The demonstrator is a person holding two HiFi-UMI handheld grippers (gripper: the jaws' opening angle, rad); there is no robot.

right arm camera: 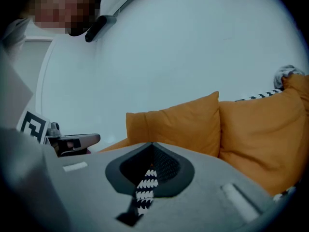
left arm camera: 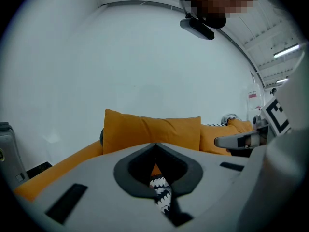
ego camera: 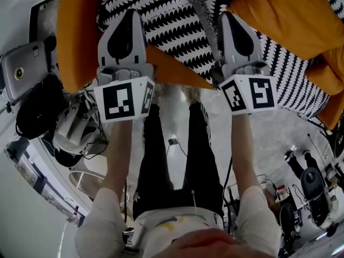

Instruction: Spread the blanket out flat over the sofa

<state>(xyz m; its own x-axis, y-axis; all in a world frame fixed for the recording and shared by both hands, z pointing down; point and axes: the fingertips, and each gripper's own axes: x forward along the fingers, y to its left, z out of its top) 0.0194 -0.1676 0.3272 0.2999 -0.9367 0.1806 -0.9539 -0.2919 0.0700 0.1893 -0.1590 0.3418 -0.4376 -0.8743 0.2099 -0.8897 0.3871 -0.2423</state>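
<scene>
The black-and-white zigzag blanket (ego camera: 177,20) lies over the seat of the orange sofa (ego camera: 75,36), reaching from its middle toward the right end. The left gripper (ego camera: 128,18) has its jaws closed tight on a strip of the blanket's near edge. The right gripper (ego camera: 230,18), equally closed, pinches another strip farther right. Orange back cushions (left arm camera: 149,132) stand behind against a pale wall (left arm camera: 145,57). The person's dark-trousered legs (ego camera: 172,165) stand just before the sofa.

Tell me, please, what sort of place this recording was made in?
Probably a lab or studio mock-up of a living room: an orange sofa with a zigzag blanket stands against a bare white wall, while cables and gear lie around.
</scene>
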